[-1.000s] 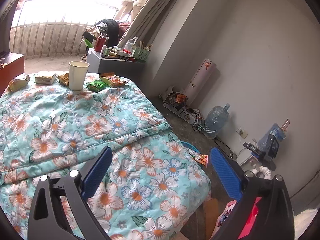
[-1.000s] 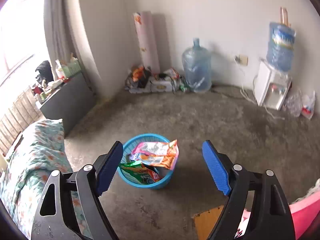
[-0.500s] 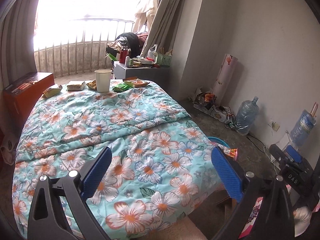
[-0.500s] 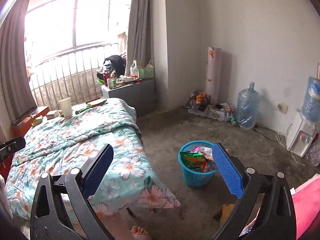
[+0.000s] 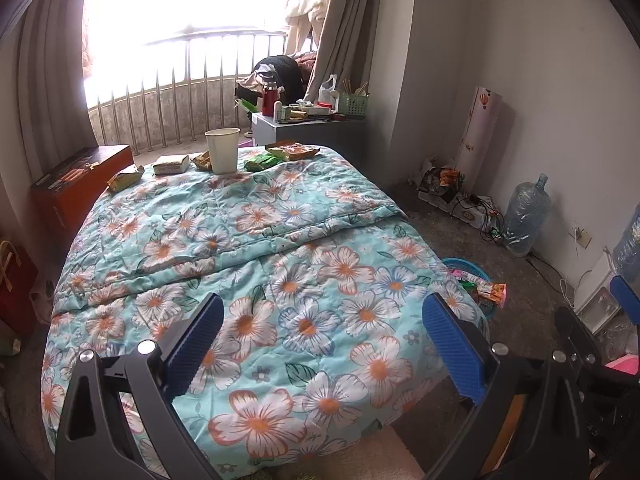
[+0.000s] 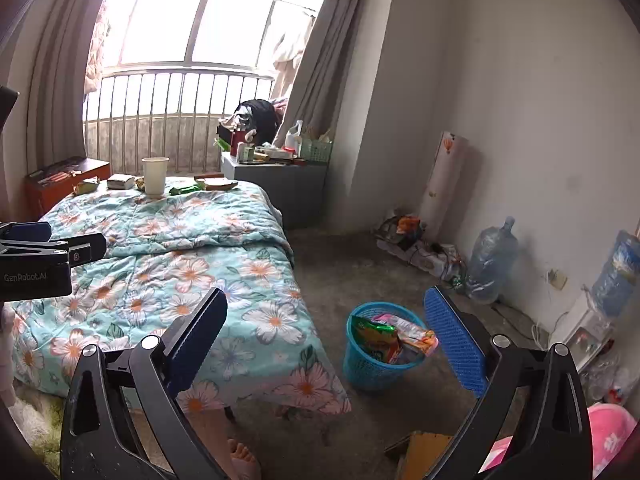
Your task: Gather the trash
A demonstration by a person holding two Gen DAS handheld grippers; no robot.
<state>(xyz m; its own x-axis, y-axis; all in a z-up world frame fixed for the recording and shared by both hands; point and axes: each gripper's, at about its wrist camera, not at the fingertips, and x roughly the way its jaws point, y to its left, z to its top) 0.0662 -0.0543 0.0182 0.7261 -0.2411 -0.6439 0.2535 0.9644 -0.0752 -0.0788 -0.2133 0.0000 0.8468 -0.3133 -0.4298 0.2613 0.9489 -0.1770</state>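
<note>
A white paper cup (image 5: 222, 150) stands at the far end of the floral bed (image 5: 280, 280), with several snack wrappers around it: a green one (image 5: 260, 163), an orange one (image 5: 294, 151) and a yellow-green packet (image 5: 124, 180). On the floor beside the bed, a blue basket (image 6: 378, 344) holds wrappers. My left gripper (image 5: 324, 340) hovers open over the near end of the bed, with nothing between its fingers. My right gripper (image 6: 326, 332) is open and empty too, above the bed's corner and the basket. The left gripper's body (image 6: 40, 256) shows at the right wrist view's left edge.
A cluttered grey side table (image 6: 280, 184) stands beyond the bed, and an orange-brown cabinet (image 5: 80, 184) is to its left. Water bottles (image 6: 488, 260), cables and a paper roll (image 6: 444, 184) line the right wall. A person's bare foot (image 6: 240, 460) and a piece of cardboard (image 6: 424, 452) lie below.
Both views have pulled back from the bed. The right view swung left from the basket and rolled upright, so the bed and window now show. Both grippers remain open and empty.
</note>
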